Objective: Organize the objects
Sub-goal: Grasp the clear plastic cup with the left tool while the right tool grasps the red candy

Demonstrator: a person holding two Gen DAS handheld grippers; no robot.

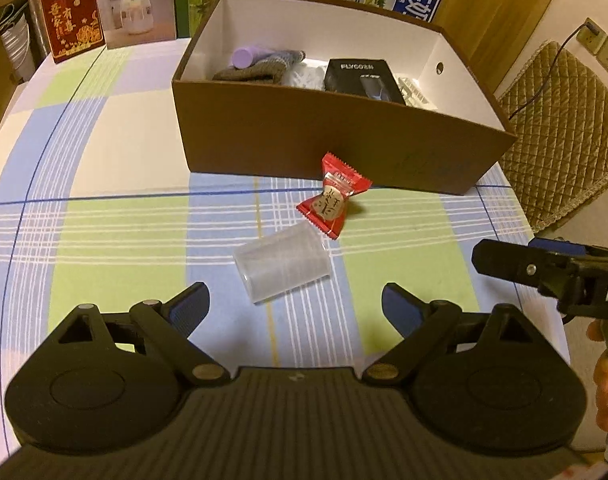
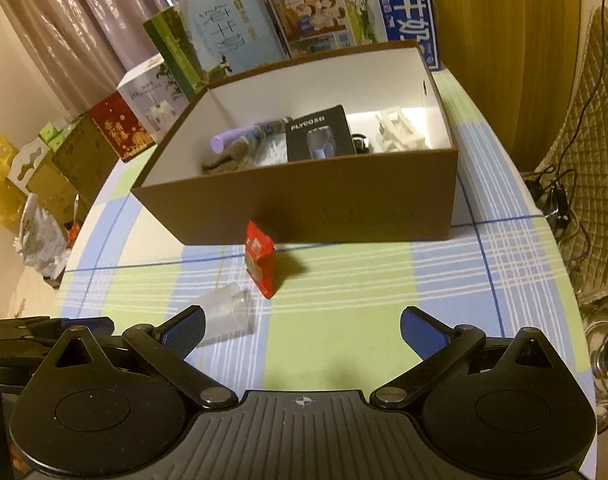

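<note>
Both grippers low over the checked tablecloth (image 1: 104, 168), left gripper (image 1: 296, 304) and right gripper (image 2: 302, 330) spread wide, holding nothing; clear cup (image 1: 282, 266) on its side just ahead of the left, red candy (image 1: 333, 196) beside it, brown box (image 1: 343, 148) behind

Left gripper (image 1: 296, 306): matte black plastic, ribbed central deck, round domed housings at each side, linkage arms with silver pivot screws, blue textured pads (image 1: 192, 308); right gripper (image 2: 302, 330) matches, a small crosshair mark on its deck; white letters "DA" on its side.
</note>
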